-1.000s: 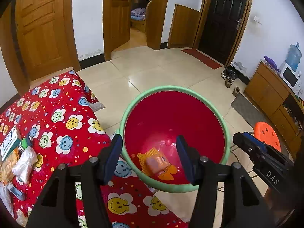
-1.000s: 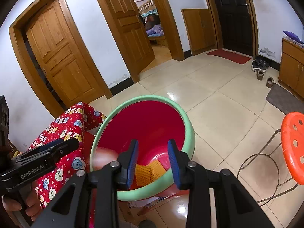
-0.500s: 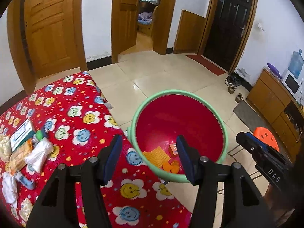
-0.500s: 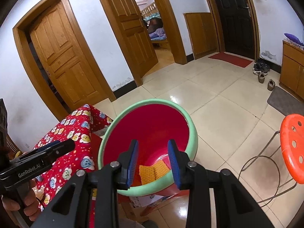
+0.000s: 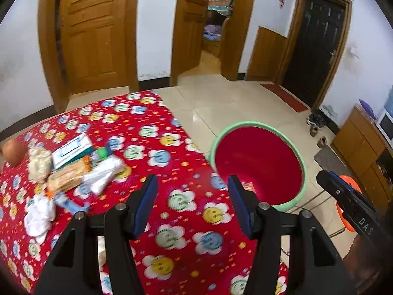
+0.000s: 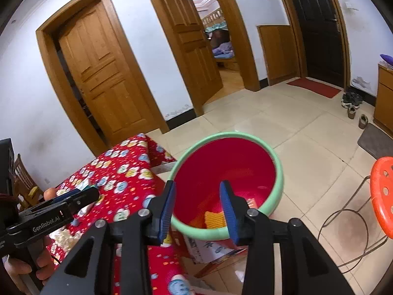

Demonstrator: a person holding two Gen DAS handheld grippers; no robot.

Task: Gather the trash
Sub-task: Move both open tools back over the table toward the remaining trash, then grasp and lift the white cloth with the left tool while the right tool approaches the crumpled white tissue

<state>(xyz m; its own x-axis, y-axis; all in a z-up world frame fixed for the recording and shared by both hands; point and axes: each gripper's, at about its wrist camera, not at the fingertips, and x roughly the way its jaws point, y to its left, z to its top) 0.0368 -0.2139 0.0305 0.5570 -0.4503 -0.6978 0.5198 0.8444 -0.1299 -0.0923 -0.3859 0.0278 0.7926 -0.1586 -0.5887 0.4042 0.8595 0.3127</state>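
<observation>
Several pieces of trash (image 5: 71,172), wrappers, white tissue and a carton, lie heaped on the red smiley-patterned counter (image 5: 157,147) at ten o'clock of the left hand-held gripper (image 5: 191,196), jaws wide, empty. Right hand-held gripper (image 6: 197,204), likewise wide, hangs over the red green-rimmed bin (image 6: 228,162) holding orange wrappers (image 6: 215,218).

White plastered walls (image 6: 29,78), scuffed low down. Glossy cream tiled floor (image 6: 302,162) reflecting light. Landmark: open panelled wooden door (image 6: 194,56) leading to a lit bedroom. Left of it, a closed panelled wooden door (image 6: 103,78) in a matching frame. Right of it, a low wooden wall panel (image 6: 278,51), then a dark entrance door (image 6: 316,29) with a red doormat (image 6: 314,87) before it. Further right, shoes (image 6: 352,100), a wooden cabinet (image 6: 384,95), a grey floor mat (image 6: 375,143), an orange perforated plastic stool (image 6: 383,194).
</observation>
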